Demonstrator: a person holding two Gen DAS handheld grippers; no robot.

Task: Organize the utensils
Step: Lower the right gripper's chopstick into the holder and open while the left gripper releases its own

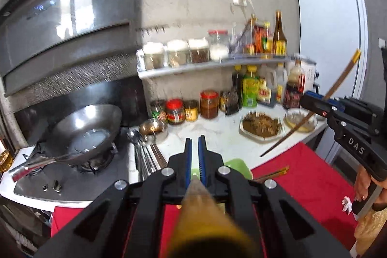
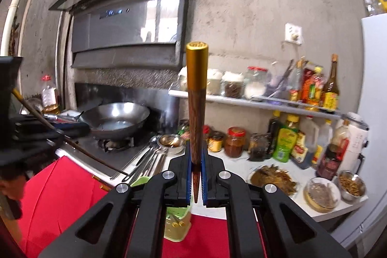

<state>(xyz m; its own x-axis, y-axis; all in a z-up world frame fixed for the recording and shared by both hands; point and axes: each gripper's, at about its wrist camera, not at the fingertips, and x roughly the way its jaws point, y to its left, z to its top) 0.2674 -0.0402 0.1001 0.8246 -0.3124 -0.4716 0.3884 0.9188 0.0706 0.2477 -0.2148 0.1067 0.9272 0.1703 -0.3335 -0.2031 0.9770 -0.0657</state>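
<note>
A brown wooden chopstick with a gold cap (image 2: 196, 113) stands pinched upright in the right gripper (image 2: 196, 181); the left gripper (image 1: 195, 156) pinches another gold-capped chopstick (image 1: 200, 214). A red cloth (image 2: 60, 190) covers the near surface, with a green plastic utensil holder (image 2: 177, 224) at six o'clock, a steel wok (image 2: 116, 119) at ten and jars (image 2: 234, 142) on the white counter (image 2: 241, 161) along the bare concrete wall (image 2: 254, 4).

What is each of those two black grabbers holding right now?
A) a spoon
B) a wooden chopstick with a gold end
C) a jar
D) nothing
B: the right gripper is shut on a chopstick standing gold end up, and the left gripper clamps another chopstick whose gold end points back toward the camera.
</note>
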